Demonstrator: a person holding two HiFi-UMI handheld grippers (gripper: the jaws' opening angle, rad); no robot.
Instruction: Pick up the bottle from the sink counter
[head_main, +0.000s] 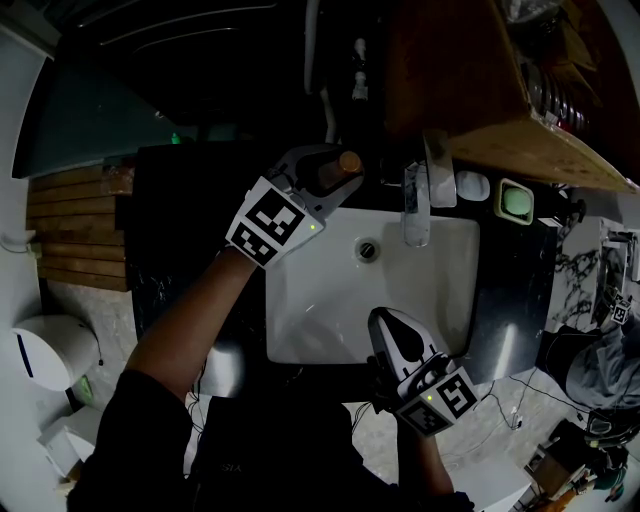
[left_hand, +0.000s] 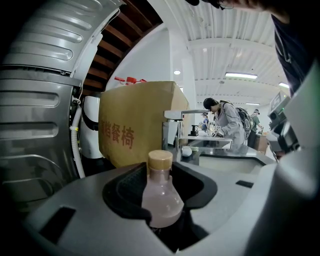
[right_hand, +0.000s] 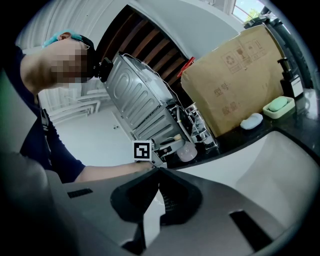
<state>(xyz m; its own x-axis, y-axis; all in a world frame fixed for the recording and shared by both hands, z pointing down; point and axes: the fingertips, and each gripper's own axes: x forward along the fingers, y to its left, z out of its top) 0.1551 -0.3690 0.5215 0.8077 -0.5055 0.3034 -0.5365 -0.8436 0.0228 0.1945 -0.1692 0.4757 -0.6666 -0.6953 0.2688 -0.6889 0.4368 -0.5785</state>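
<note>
Head view: arm stretched forward, left hand-held gripper (head_main: 335, 172) clamped on the bottle (left_hand: 161, 197).

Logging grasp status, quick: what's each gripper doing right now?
Left gripper: closed on the bottle.
Right gripper: closed, holding nothing.

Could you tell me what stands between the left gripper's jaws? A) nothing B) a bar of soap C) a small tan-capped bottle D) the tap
C: in the left gripper view the bottle, tan cap up, stands between the jaws of the left gripper.
</note>
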